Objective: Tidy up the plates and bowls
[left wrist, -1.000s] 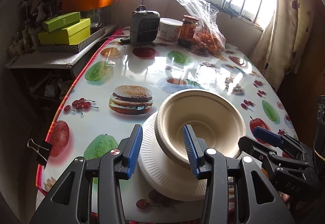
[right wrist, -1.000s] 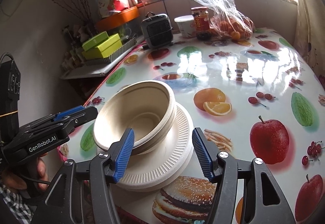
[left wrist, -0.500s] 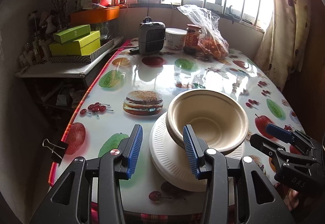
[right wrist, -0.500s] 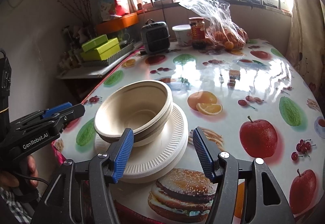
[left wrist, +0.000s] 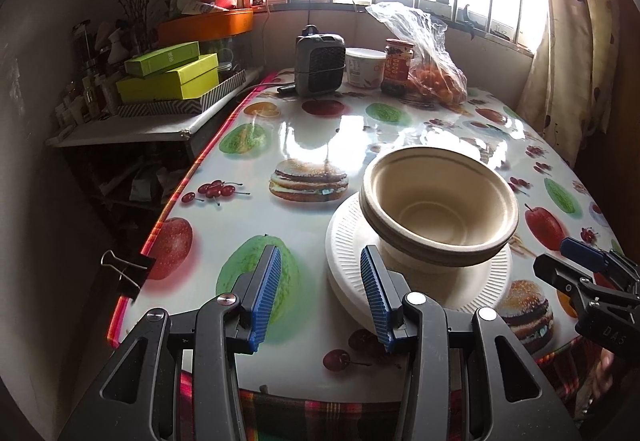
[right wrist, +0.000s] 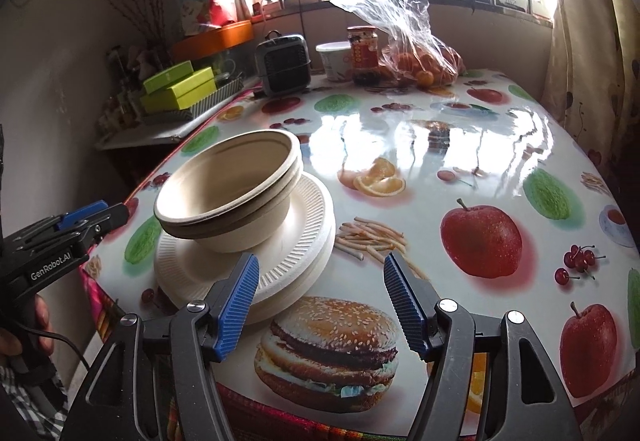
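Nearest: left gripper [left wrist: 318, 299] open, empty, blue pads apart just short of white paper plates [left wrist: 352, 265]. Right gripper [right wrist: 320, 301] open, empty, jaws just been widening. Nested beige paper bowls [left wrist: 438, 207] stacked on the plates near the table [left wrist: 312, 137] front edge. Farther: small heater [left wrist: 320, 65], tub, jar, bagged oranges [left wrist: 438, 83] by the window.

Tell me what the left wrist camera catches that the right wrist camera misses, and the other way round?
Only the left view shows the binder clip on the table edge and the printed cherries beside it. Only the right view shows the printed fries and orange slices, plus a hand gripping the left claw. Both show the stacked bowls on the white plates, the small fan and the bag of oranges.
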`<state>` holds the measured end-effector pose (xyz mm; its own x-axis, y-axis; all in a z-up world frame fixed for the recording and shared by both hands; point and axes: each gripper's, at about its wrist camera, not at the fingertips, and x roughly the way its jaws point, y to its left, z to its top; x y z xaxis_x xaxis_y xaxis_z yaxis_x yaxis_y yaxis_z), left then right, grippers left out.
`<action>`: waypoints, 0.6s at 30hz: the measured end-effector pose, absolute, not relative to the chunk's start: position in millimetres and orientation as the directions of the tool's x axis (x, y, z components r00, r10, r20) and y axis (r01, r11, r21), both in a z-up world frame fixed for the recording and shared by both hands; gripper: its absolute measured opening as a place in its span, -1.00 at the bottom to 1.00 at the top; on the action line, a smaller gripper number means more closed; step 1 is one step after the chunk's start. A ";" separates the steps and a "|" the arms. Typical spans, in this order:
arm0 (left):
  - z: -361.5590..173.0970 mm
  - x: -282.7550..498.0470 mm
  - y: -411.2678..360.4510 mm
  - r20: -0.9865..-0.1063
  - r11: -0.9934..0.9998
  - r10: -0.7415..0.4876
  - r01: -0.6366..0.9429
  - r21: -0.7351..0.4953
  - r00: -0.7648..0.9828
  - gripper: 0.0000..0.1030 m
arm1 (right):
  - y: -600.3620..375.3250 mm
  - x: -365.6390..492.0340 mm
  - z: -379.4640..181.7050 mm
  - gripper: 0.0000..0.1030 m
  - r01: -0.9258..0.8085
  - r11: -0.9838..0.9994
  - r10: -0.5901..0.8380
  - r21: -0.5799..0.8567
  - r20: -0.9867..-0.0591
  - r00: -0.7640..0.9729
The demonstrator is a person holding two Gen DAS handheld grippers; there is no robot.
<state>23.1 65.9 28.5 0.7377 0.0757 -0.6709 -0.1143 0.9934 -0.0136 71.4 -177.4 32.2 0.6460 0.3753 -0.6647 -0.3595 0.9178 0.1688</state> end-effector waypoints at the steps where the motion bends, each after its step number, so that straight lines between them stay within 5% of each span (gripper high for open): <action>1: 25.8 22.1 67.4 -0.675 0.993 0.077 -0.119 -0.016 0.734 -0.17 | -177.9 70.8 31.1 0.27 -0.358 0.918 0.374 0.168 -0.666 0.646; 18: -19.7 16.7 85.2 -0.733 0.985 0.112 -0.174 -0.009 0.671 -0.16 | -181.5 68.1 0.8 0.30 -0.324 0.939 0.303 0.111 -0.714 0.631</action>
<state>16.7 85.2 -19.7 0.6712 0.1120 -0.7328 -0.1738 0.9847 -0.0087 68.1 -181.5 0.8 0.6312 0.3027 -0.7141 -0.3245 0.9393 0.1114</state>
